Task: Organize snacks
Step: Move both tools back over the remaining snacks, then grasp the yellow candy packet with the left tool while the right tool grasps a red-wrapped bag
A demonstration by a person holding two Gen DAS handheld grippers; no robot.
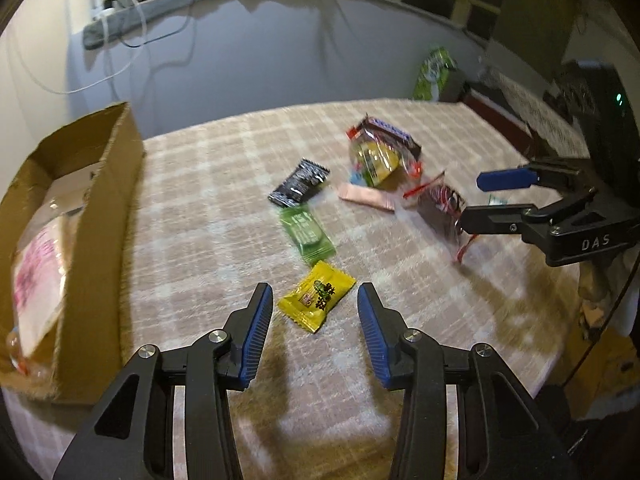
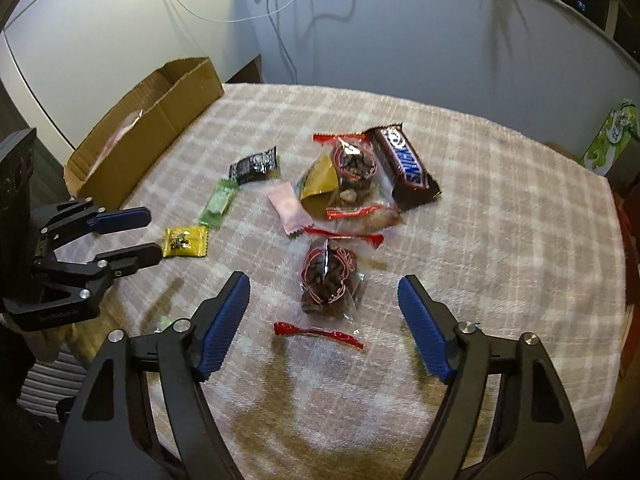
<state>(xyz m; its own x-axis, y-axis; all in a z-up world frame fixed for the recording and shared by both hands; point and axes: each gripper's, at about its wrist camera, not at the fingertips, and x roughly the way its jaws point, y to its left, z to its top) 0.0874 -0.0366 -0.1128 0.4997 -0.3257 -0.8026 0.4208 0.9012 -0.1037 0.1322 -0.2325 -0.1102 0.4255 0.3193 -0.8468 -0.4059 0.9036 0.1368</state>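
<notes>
A yellow crinkly snack packet [image 1: 317,300] lies flat on the checked-cloth worktop [image 1: 224,184] just ahead of the left hand-held gripper [image 1: 316,300], whose ribbed blue pads stand partly apart, holding nothing. A clear bag of dark pieces [image 2: 330,282] lies ahead of the right hand-held gripper [image 2: 324,294], spread wide and empty. An open cardboard box [image 1: 100,184] stands at the worktop's left edge.

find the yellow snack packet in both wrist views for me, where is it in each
Left wrist view: the yellow snack packet lies low in the centre, on the tablecloth between the left gripper fingers, untouched.
Right wrist view: the same packet sits at middle left, just off the tip of the left gripper.
Shared landmark: the green packet lies just beyond it in both.
</notes>
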